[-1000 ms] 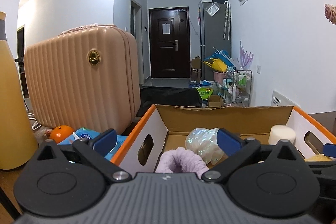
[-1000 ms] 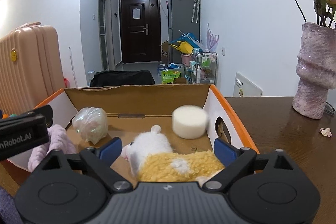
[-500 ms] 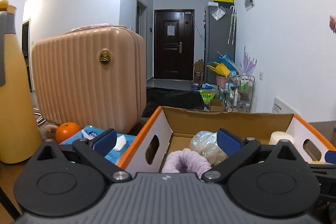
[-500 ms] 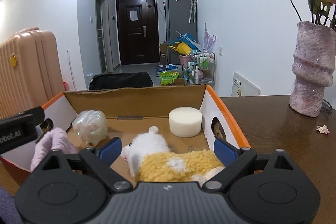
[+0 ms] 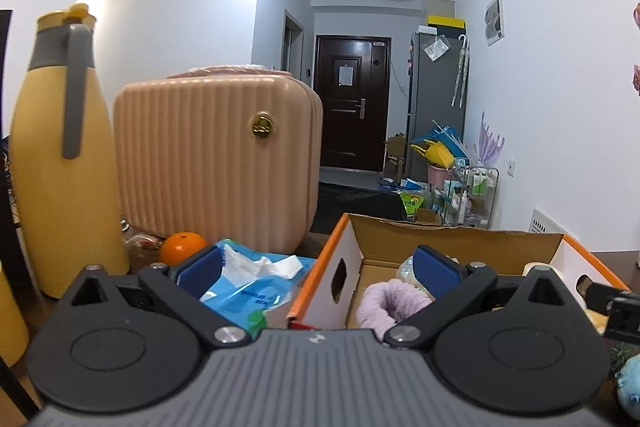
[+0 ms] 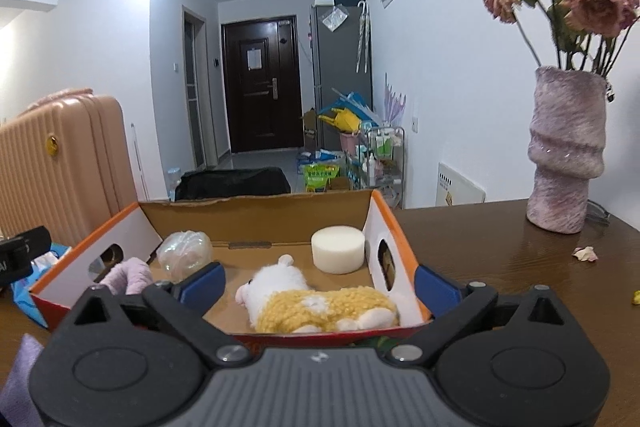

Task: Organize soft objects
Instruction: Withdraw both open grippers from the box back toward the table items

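Right wrist view gives me the clearest read on progress: the cardboard box [image 6: 260, 215] already holds a yellow-and-white plush toy [image 6: 320, 307] at its near wall, a white sponge puck [image 6: 338, 249] in the far right corner, a crinkled clear bag [image 6: 184, 253] at the far left, and a lilac fuzzy piece [image 6: 130, 275] against the left wall. My right gripper [image 6: 318, 285] has just been opening; its jaws stand spread wide with nothing pinched, the plush lying in the box beyond them. By my reckoning most of the sorting is done.

What may be left shows only from the left wrist: a light blue plush [image 5: 628, 387] sits outside the box at the bottom right edge. That view also shows the tissue pack [image 5: 256, 287], an orange [image 5: 182, 247], the yellow flask [image 5: 60, 155] and the pink suitcase [image 5: 216, 163]. My left gripper [image 5: 318, 273] is spread too, empty, straddling the box's left wall. Only the right wrist shows the vase [image 6: 566, 151] and the loose petal [image 6: 585, 253] on the table [image 6: 500, 267].
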Motion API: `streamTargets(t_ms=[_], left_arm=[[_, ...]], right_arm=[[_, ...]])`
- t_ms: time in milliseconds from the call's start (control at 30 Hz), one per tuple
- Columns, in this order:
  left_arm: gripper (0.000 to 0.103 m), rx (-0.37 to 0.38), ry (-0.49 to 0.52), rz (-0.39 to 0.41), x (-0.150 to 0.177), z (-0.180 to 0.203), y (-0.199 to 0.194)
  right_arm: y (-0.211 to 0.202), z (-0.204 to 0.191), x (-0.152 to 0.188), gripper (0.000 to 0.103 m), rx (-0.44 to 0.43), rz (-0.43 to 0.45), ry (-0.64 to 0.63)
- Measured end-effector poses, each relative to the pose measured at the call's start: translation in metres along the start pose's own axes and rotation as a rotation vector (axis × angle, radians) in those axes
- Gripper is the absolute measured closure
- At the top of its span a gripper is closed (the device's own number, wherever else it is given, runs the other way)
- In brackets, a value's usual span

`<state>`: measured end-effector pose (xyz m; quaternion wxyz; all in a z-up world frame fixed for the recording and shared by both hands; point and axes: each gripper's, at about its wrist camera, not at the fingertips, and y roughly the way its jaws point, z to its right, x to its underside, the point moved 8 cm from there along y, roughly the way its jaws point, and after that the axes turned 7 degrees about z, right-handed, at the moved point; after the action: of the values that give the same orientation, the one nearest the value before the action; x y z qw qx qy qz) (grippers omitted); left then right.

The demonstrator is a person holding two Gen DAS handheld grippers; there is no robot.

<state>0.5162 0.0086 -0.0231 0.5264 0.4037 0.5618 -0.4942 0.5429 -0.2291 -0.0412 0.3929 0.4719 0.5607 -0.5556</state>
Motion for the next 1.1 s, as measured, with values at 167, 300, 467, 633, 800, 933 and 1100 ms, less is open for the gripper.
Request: streamTargets(t_ms=[167, 300, 467, 633, 800, 933, 1100], left_arm=[[0.000, 0.003, -0.015, 0.011, -0.005, -0.010, -0.017], [0.000, 0.008, -0.021, 0.014, -0.006, -0.018, -0.030], [0.000, 0.014, -0.019, 0.012, -0.005, -0.025, -0.046], [0.000, 0.020, -0.018, 0.013, -0.004, -0.030, -0.063], [0.000, 0.029, -0.016, 0.006, -0.001, -0.035, -0.078], [0.000, 0.046, -0.018, -0.003, -0.002, -0.034, -0.091], [0.000, 0.075, 0.009, -0.014, 0.000, -0.030, -0.112]], right_arm=[[-0.027, 0.001, -0.004, 0.000, -0.009, 0.049, -0.009], [-0.048, 0.001, -0.003, 0.000, -0.023, 0.069, -0.020], [-0.069, 0.002, 0.000, 0.000, -0.040, 0.080, -0.031], [-0.088, 0.005, 0.004, 0.000, -0.050, 0.084, -0.037], [-0.107, 0.007, 0.001, 0.000, -0.057, 0.116, -0.035], [-0.124, 0.011, -0.014, 0.000, -0.058, 0.155, -0.020], [-0.146, 0.012, -0.025, 0.000, -0.081, 0.136, -0.025]])
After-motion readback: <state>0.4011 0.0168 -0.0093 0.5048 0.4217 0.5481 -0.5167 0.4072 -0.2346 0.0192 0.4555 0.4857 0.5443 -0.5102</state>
